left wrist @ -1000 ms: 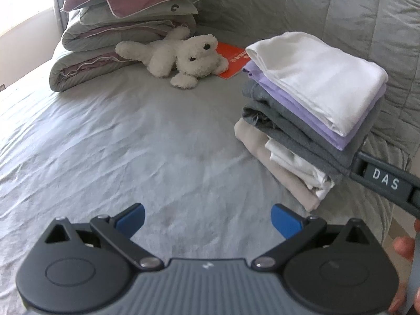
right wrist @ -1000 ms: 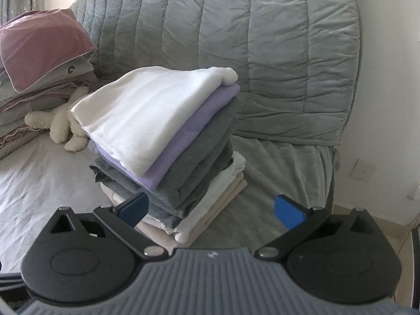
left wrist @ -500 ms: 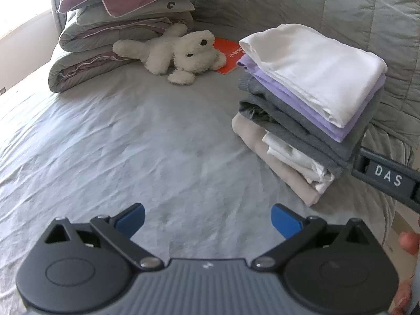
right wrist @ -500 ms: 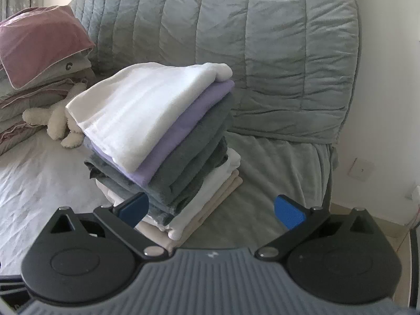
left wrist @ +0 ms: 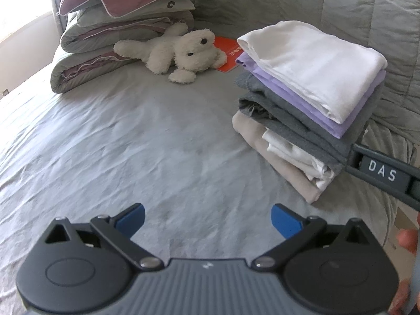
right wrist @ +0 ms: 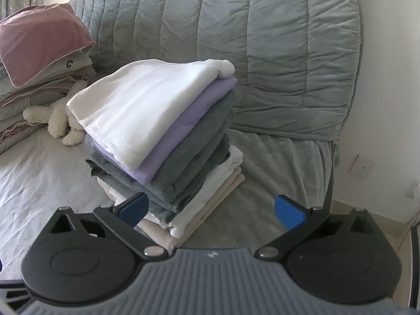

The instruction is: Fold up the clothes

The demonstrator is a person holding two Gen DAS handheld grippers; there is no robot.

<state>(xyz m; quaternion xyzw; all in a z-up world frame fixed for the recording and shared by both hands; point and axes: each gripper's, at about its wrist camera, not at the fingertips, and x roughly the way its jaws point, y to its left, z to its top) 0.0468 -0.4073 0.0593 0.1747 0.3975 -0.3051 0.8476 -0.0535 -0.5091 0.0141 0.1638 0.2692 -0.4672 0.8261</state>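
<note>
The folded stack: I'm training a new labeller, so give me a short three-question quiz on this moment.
1. True or false: the top garment of the stack is white.
2. Which colour lies directly under it? A) beige B) lilac C) red
3. Fill in: both the left gripper and the right gripper are ____.

Key: 1 true; 2 B, the lilac garment; 3 open, holding nothing.

Both wrist views low, sharing clothes stack (left wrist: 309, 99)
</note>
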